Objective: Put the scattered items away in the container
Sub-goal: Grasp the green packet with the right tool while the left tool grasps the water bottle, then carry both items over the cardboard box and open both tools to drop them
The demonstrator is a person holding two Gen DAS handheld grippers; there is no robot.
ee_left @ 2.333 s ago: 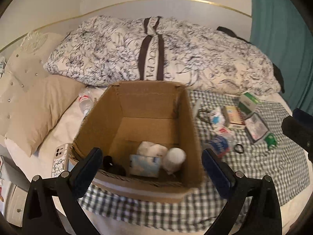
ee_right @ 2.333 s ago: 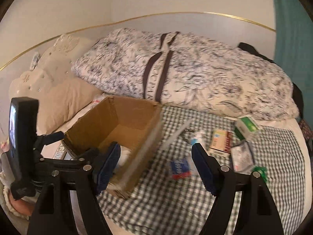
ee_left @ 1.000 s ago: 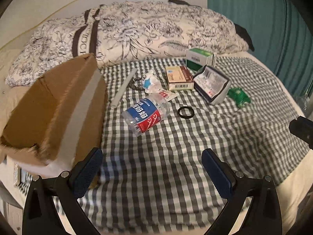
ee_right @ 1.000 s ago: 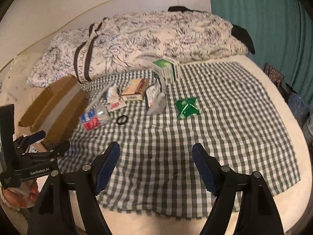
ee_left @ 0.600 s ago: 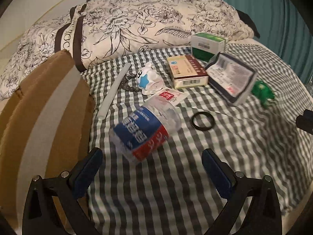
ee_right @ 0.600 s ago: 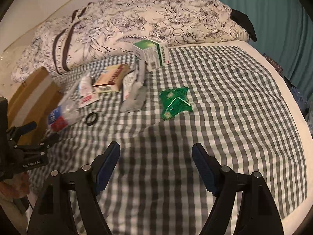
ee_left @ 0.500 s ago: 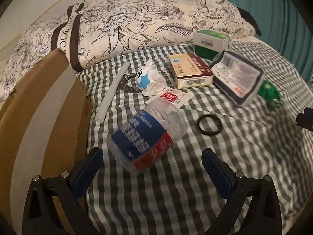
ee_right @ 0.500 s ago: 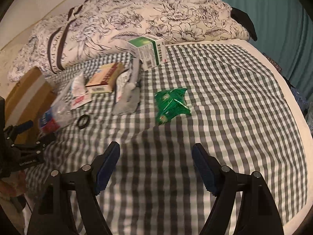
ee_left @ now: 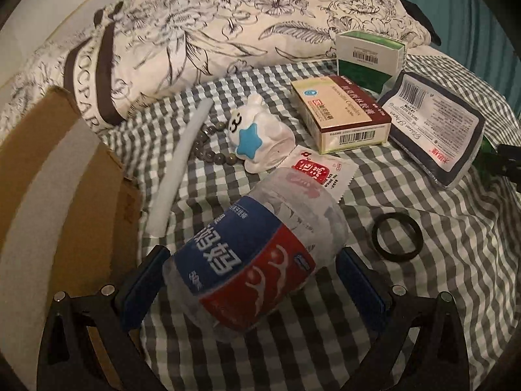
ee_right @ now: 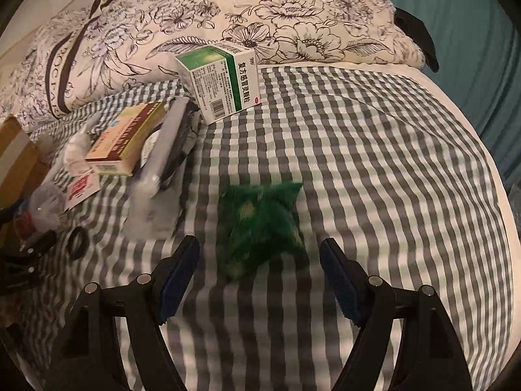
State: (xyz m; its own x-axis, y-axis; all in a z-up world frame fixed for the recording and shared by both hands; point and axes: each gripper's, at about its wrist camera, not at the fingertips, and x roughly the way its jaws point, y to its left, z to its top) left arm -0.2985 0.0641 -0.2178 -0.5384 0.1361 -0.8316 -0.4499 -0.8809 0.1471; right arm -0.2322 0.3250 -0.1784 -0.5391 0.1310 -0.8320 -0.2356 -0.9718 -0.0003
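Observation:
A crushed plastic bottle (ee_left: 257, 251) with a blue and red label lies on the checked cloth between the open fingers of my left gripper (ee_left: 252, 280). The cardboard box (ee_left: 49, 202) stands to its left. Behind the bottle lie a red sachet (ee_left: 317, 176), a white plush toy (ee_left: 260, 140), a bead string (ee_left: 208, 153), a white strip (ee_left: 177, 169), a red and cream carton (ee_left: 342, 117), a green carton (ee_left: 368, 55), a dark packet (ee_left: 436, 130) and a black ring (ee_left: 397, 233). My right gripper (ee_right: 260, 277) is open around a green packet (ee_right: 260, 224).
A floral duvet (ee_left: 202, 32) is heaped along the back of the bed. A teal curtain (ee_right: 472, 32) hangs at the right. The checked cloth (ee_right: 374, 163) stretches bare to the right of the green packet, up to the bed's edge.
Both grippers have moved forward and down. The left now has the bottle between its fingers. The right has closed in on the green packet. Both stay open.

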